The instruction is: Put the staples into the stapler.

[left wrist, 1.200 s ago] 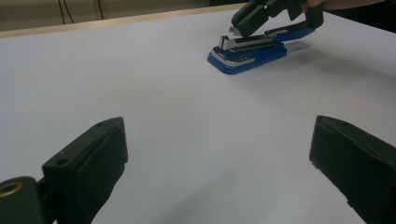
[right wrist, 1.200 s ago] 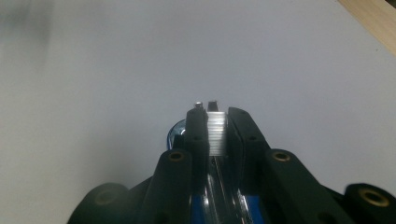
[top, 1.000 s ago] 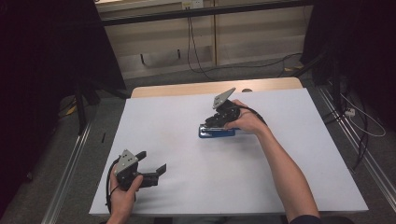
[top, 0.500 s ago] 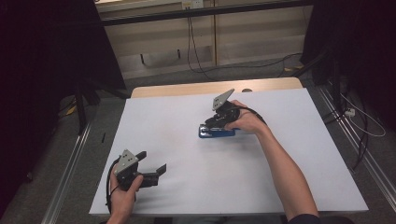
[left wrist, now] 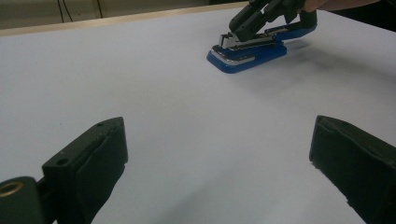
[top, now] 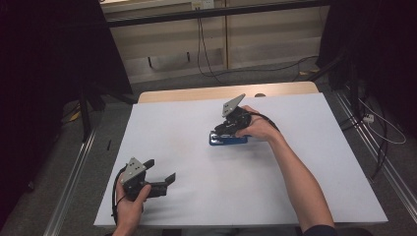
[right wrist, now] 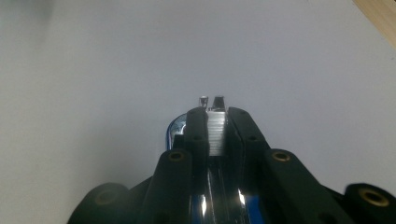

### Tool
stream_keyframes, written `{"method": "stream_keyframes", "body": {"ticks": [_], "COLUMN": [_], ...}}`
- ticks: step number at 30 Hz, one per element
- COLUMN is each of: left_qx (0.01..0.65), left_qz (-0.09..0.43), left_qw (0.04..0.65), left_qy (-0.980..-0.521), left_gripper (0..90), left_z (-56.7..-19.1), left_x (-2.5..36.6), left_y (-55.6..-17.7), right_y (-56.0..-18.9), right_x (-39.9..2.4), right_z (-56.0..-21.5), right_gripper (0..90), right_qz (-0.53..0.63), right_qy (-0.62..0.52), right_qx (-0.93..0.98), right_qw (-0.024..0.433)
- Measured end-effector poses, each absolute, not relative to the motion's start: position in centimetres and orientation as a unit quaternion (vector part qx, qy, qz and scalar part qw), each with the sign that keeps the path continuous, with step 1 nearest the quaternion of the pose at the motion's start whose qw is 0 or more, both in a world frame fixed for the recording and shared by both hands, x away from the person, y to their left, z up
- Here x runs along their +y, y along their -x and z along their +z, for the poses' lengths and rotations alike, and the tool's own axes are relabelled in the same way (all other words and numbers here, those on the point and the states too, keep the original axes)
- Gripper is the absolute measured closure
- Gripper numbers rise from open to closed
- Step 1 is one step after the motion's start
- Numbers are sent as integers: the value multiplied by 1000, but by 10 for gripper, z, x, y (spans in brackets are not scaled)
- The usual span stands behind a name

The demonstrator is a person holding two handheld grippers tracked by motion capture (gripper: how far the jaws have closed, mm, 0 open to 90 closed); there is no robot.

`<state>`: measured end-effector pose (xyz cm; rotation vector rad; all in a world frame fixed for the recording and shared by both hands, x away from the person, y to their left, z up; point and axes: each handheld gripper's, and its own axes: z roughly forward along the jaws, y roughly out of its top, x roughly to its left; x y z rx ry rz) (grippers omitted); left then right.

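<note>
Right gripper (top: 227,129) clamps the stapler (top: 227,139) on the surface (top: 295,196); left gripper (top: 162,174) gapes wide, holding nothing

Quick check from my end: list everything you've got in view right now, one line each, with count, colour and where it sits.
stapler: 1, blue with a silver metal top, on the white table, right of centre, lying flat.
strip of staples: 1, silver, between the right gripper's jaws over the stapler.
table: 1, white top with a pale wood edge at the far side.
cables: several, dark, on the floor beyond the table.
left gripper: 1, black with a grey plate, near left corner of the table, jaws wide apart, holding nothing.
right gripper: 1, black with a grey plate, on the stapler, jaws closed on the staples.
</note>
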<state>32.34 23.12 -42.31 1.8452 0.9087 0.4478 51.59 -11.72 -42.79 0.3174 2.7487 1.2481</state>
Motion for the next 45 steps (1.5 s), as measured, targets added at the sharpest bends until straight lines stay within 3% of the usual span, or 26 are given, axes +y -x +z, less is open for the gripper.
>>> {"method": "stream_keyframes", "body": {"ticks": [25, 34, 36, 39, 45], "left_qx": [377, 376, 376, 376, 374], "left_qz": [186, 186, 186, 186, 186], "left_qw": [497, 497, 496, 496, 495], "left_qy": [-759, -760, -760, -760, -762], "left_gripper": [45, 45, 45, 45, 45], "left_z": [-422, -422, -422, -422, -423], "left_x": [233, 233, 233, 233, 233], "left_y": [-323, -323, -323, -323, -323], "right_y": [-515, -517, -517, -516, -514], "right_x": [-112, -113, -114, -114, -119], "right_z": [-429, -431, -431, -428, -425], "right_gripper": [758, 586, 591, 458, 340], "right_qz": [414, 418, 421, 432, 435], "right_qy": [-125, -162, -173, -205, -242], "right_qx": [900, 892, 889, 877, 865], "right_qw": [55, 54, 52, 55, 59]}}
